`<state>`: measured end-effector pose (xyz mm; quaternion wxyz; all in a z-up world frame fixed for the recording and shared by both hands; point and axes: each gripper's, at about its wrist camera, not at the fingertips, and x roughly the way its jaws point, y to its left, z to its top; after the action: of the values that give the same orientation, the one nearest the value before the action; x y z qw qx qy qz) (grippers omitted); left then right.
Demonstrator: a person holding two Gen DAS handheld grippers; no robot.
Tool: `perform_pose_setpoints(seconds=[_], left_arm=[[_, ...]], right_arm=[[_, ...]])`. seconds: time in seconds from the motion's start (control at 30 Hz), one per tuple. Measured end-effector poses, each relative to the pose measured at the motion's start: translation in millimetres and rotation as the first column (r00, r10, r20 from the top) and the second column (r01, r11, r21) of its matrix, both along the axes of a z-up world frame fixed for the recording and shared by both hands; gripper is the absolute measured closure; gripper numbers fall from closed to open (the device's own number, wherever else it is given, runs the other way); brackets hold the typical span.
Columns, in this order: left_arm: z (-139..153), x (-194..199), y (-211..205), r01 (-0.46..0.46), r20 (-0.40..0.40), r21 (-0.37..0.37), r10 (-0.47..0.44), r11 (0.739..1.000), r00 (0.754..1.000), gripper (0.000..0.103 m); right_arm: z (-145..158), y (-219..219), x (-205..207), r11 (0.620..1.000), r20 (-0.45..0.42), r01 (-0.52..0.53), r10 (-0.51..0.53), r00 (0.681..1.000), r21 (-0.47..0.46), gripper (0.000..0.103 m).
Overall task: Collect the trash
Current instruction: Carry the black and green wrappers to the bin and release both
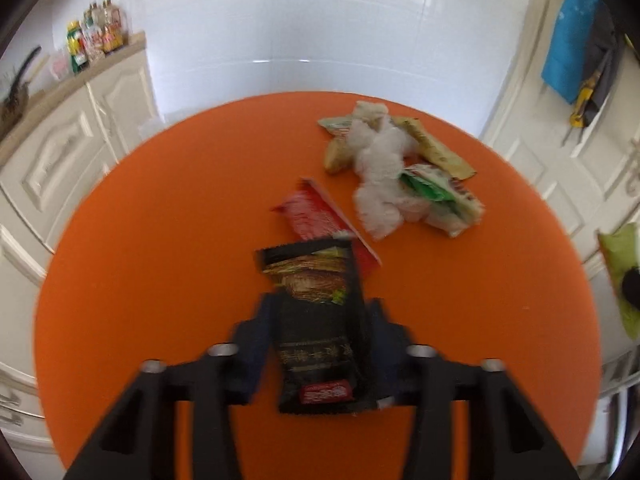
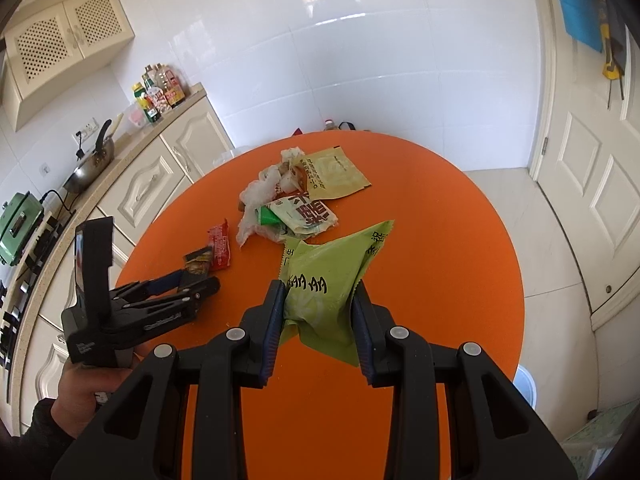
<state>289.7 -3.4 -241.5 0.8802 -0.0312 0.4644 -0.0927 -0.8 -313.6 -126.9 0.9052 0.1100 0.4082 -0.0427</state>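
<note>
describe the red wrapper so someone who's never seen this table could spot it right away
Start at the round orange table. Left of the pile of crumpled white tissue and pale packets in its middle lies a small red wrapper, flat on the surface. It is the only red piece, with a black packet against its near end.

Kitchen-type room with glossy white tiled walls that mirror a bright window, plus a pale tiled floor on the right. Cream panelled cabinets run along the left under a speckled counter holding sauce bottles, a wok and a green appliance, with lattice-door cupboards above. The round orange table sits mid-room, and a white panelled door on the right has something blue, maybe a cloth, hanging on it.
</note>
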Motion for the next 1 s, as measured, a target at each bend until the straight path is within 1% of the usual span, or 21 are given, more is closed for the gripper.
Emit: perform_pose_setpoints(seconds=[0.03,0.1,0.2,0.33,0.43,0.53,0.67,0.8,0.9,1.0], left_arm=[[1.3,-4.9,4.0,0.01,-0.007,-0.025,-0.01,1.0,1.0,0.084],[7.0,-2.7,-4.1,0.03,0.005,-0.013,-0.03,0.999,1.0,0.09],[12.0,-10.6,-8.2,0.066,0.008,-0.021,-0.066,0.998,0.998,0.095],[20.7,-24.1,-7.8,0.086,0.007,-0.05,-0.086,0.995,0.996,0.096],[28.6,-33.9,-14.9,0.108,0.014,-0.064,-0.107,0.992,0.994,0.096],[37.3,-35.7,-18.5,0.126,0.03,-0.078,-0.124,0.989,0.992,0.096],[58.2,-42.0,-23.5,0.153,0.07,-0.081,-0.147,0.985,0.987,0.096],[83.5,-55.2,-37.1,0.211,0.129,-0.087,-0.199,0.974,0.972,0.096],[101.6,-64.7,-58.5,0.269,0.174,-0.088,-0.252,0.959,0.952,0.096],[125.4,-70.4,-88.3,0.341,0.215,-0.098,-0.315,0.935,0.924,0.096]], right_arm=[[-0.2,-0.8,-0.6,1.0,0.001,0.002,-0.002,1.0,0.001,0.071],[-0.6,-2.2,-0.8,1.0,-0.001,0.006,-0.006,1.0,-0.001,0.071],[-0.5,-3.6,-0.3,1.0,-0.001,0.011,-0.011,1.0,0.0,0.071],[0.6,-3.1,-2.3,1.0,0.001,0.013,-0.013,1.0,-0.001,0.071],[1.1,-3.6,-3.0,1.0,0.003,0.018,-0.018,1.0,0.0,0.071],[2.8,-6.4,-6.5,1.0,0.008,0.028,-0.028,1.0,0.004,0.071],[7.9,-14.0,-15.5,0.999,0.023,0.049,-0.049,0.999,0.005,0.071],[16.9,-26.7,-29.9,0.997,0.046,0.082,-0.082,0.996,0.001,0.071],[28.7,-42.1,-46.2,0.992,0.07,0.123,-0.122,0.99,-0.013,0.071],[43.0,-62.0,-66.8,0.985,0.099,0.173,-0.17,0.98,-0.025,0.071]])
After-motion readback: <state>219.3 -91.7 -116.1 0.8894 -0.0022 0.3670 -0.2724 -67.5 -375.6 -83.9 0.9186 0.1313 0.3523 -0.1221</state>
